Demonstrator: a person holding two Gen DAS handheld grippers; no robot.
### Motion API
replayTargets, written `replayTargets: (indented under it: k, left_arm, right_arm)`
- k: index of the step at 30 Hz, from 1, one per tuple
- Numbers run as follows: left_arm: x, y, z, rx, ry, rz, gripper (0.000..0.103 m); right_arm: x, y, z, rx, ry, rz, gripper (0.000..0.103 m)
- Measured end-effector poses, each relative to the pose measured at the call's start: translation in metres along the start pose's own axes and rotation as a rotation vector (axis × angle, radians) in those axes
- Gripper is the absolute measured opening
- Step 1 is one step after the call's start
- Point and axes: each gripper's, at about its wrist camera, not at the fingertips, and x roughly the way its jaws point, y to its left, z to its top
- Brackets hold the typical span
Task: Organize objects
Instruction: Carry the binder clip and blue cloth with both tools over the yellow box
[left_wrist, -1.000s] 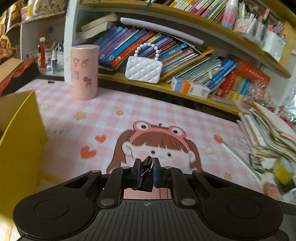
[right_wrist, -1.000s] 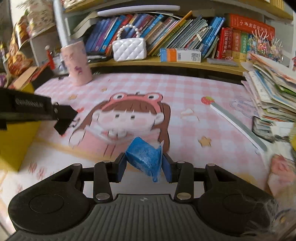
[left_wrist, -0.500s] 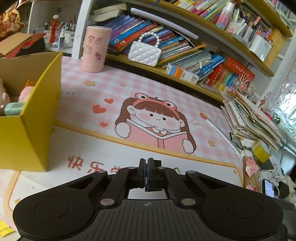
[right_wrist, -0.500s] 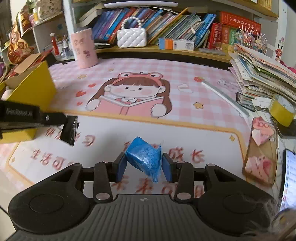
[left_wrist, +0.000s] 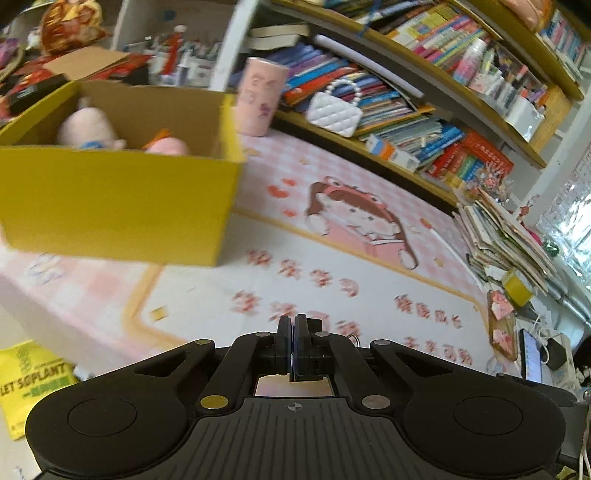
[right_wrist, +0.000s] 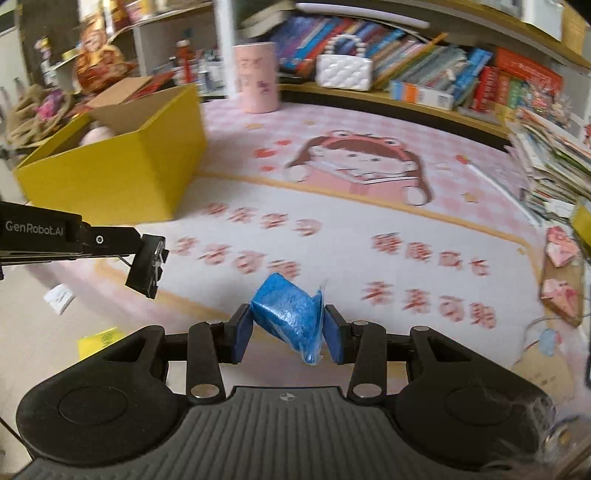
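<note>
Blue packet (right_wrist: 288, 314): crinkled foil-like wrapper, clamped between the two pads of the right gripper (right_wrist: 288, 326) at lower centre of the right wrist view; a thin flap sticks out below the pads.
Right gripper: jaws narrow, pressed on both sides of the blue packet, held above the mat.
Left gripper (left_wrist: 294, 332): jaws fully together at lower centre of the left wrist view; a thin wire loop shows just right of the fingers.
Binder clip (right_wrist: 147, 266): black, seen in the right wrist view at middle left, pinched at the tip of the left gripper, hanging over the near edge of the mat.
Yellow box (left_wrist: 122, 199): open cardboard box at upper left of the left wrist view, standing on the mat; pink plush toys (left_wrist: 88, 129) lie inside.
Desk mat (right_wrist: 369, 229): pink checked, with a cartoon girl reading and red characters, filling the middle of both views.
Pink cylinder (right_wrist: 256, 77): upright at upper centre, behind the box, near the shelf.
White quilted purse (right_wrist: 343, 72): on the lower shelf, in front of leaning books.
Paper stack (left_wrist: 506, 236): piled at the right edge of the mat.
</note>
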Motion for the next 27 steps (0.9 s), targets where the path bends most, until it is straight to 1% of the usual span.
replayTargets:
  k: [8, 14, 18, 22, 27]
  left_arm:
    - [-0.050, 0.053, -0.011, -0.043, -0.050, 0.065, 0.000]
    - [-0.085, 0.091, -0.016, -0.078, -0.099, 0.124, 0.000]
    - [-0.106, 0.114, -0.017, -0.121, -0.130, 0.160, 0.000]
    - [-0.123, 0.129, 0.000, -0.165, -0.187, 0.155, 0.000]
    - [-0.134, 0.132, 0.042, -0.170, -0.320, 0.134, 0.000]
  right_arm:
    - [-0.007, 0.071, -0.010, -0.071, -0.005, 0.092, 0.039]
    - [-0.003, 0.118, -0.009, -0.132, 0.006, 0.172, 0.038]
    - [-0.006, 0.146, -0.004, -0.188, -0.017, 0.215, 0.038]
    - [-0.013, 0.161, 0.014, -0.207, -0.091, 0.227, 0.038]
    - [-0.014, 0.166, 0.056, -0.186, -0.201, 0.219, 0.038]
